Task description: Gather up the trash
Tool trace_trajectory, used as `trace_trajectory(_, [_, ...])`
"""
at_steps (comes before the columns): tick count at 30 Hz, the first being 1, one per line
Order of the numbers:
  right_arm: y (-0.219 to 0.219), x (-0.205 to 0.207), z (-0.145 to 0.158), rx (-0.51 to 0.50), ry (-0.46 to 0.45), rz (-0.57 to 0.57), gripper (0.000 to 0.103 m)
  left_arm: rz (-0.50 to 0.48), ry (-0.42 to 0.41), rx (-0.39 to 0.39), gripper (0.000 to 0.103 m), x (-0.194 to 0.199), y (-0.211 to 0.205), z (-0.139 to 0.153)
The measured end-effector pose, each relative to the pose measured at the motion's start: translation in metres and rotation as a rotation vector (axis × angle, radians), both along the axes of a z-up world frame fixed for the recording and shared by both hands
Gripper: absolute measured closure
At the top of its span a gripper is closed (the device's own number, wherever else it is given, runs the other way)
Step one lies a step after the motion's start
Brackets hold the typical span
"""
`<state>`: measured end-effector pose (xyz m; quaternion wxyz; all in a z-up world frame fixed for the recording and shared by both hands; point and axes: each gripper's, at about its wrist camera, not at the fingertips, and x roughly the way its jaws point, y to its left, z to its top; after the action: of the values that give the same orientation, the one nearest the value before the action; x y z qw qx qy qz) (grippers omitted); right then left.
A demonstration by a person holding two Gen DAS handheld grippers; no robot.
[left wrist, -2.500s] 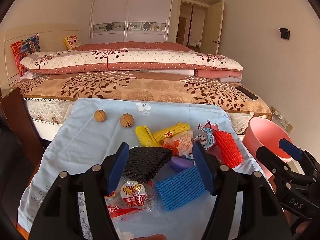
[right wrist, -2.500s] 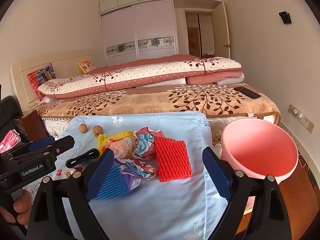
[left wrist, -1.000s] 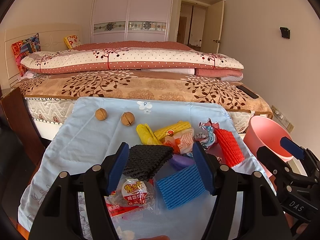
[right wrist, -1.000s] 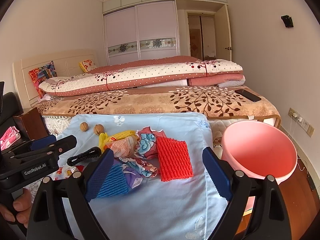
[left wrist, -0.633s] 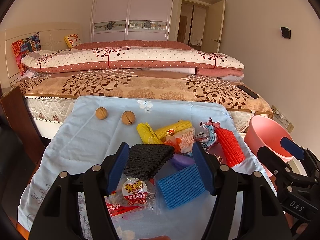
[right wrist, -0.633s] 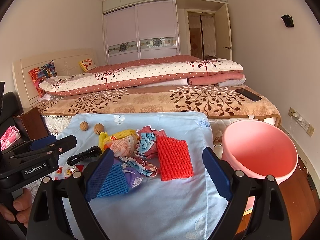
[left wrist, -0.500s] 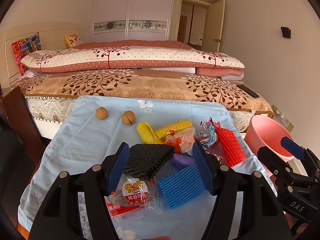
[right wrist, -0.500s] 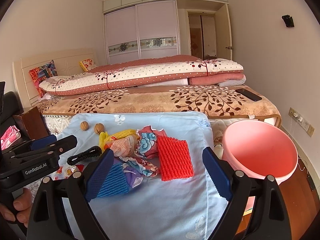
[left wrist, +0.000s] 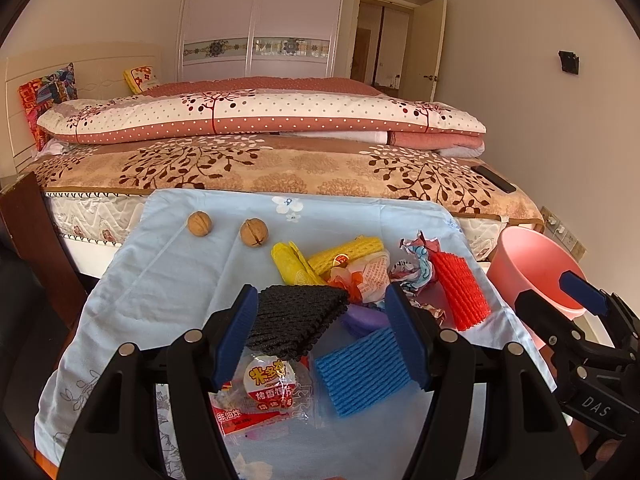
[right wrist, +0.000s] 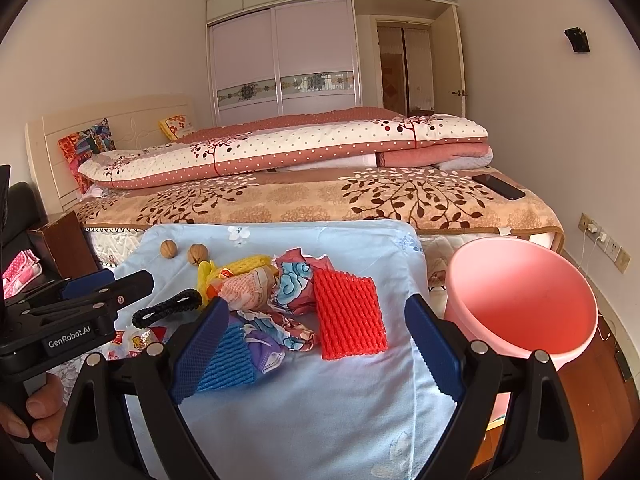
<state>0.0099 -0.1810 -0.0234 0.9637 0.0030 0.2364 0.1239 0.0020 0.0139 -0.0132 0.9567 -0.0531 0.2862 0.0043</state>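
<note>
Trash lies heaped on a light blue cloth [left wrist: 160,280] [right wrist: 320,400]: black foam net [left wrist: 294,320], blue foam net [left wrist: 360,372] [right wrist: 226,360], red foam net [left wrist: 460,294] [right wrist: 348,314], yellow foam net [left wrist: 344,254], crumpled wrappers [right wrist: 292,280] and a snack packet [left wrist: 266,384]. My left gripper [left wrist: 322,336] is open, hovering just short of the black and blue nets. My right gripper [right wrist: 316,344] is open over the cloth, with the red net between its fingers in view but farther off. A pink bucket [right wrist: 520,300] [left wrist: 532,264] stands right of the cloth.
Two walnuts [left wrist: 226,228] [right wrist: 182,251] rest at the cloth's far left. A bed [left wrist: 280,168] with a folded quilt runs behind, a black phone [right wrist: 498,186] on its right corner. A dark wooden cabinet [right wrist: 60,248] stands left. A hand [right wrist: 40,420] holds the left gripper.
Both grippers have barely shifted; the views drift slightly and nothing on the cloth has moved.
</note>
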Motion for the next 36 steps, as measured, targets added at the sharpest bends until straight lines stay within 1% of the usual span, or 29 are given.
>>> trace_trajectory(7, [-0.003,0.003,-0.003,0.004,0.013,0.001,0.015,-0.015,0.034,-0.048,0.037,0.006,0.012,-0.004])
trace_trajectory(12, [-0.004,0.007,-0.007,0.007,0.027,0.004,0.015,-0.061,0.047,-0.070,0.037,0.004,0.020,-0.011])
trace_trajectory(16, [-0.005,0.009,-0.012,0.011,0.043,0.007,0.015,-0.091,0.060,-0.048,0.037,0.002,0.019,-0.019])
trace_trajectory(21, [-0.006,0.014,-0.018,0.017,0.060,0.016,0.016,-0.100,0.060,-0.006,0.037,0.006,0.016,-0.024])
trace_trajectory(23, [-0.006,0.016,-0.020,0.021,0.067,0.020,0.016,-0.105,0.062,0.019,0.045,0.011,0.014,-0.025])
trace_trajectory(24, [-0.006,0.017,-0.020,0.023,0.069,0.022,0.016,-0.105,0.069,0.029,0.047,0.014,0.014,-0.027])
trace_trajectory(26, [-0.006,0.018,-0.022,0.025,0.073,0.026,0.017,-0.106,0.080,0.027,0.053,0.018,0.015,-0.029])
trace_trajectory(27, [-0.007,0.018,-0.022,0.026,0.075,0.026,0.017,-0.106,0.087,0.028,0.055,0.020,0.016,-0.031])
trace_trajectory(28, [-0.007,0.019,-0.023,0.028,0.077,0.026,0.017,-0.105,0.092,0.030,0.060,0.022,0.016,-0.033])
trace_trajectory(29, [-0.008,0.020,-0.024,0.032,0.081,0.027,0.017,-0.106,0.100,0.029,0.065,0.024,0.017,-0.035])
trace_trajectory(30, [-0.009,0.021,-0.024,0.038,0.086,0.027,0.018,-0.110,0.109,0.024,0.069,0.026,0.018,-0.037])
trace_trajectory(31, [-0.010,0.022,-0.025,0.044,0.093,0.027,0.018,-0.113,0.119,0.016,0.076,0.027,0.019,-0.038])
trace_trajectory(32, [-0.011,0.024,-0.026,0.051,0.100,0.028,0.019,-0.113,0.126,0.007,0.079,0.028,0.021,-0.040])
trace_trajectory(34, [-0.013,0.026,-0.028,0.062,0.111,0.028,0.020,-0.113,0.134,-0.010,0.088,0.029,0.023,-0.042])
trace_trajectory(36, [-0.013,0.029,-0.030,0.070,0.122,0.030,0.022,-0.110,0.134,-0.016,0.092,0.028,0.025,-0.043])
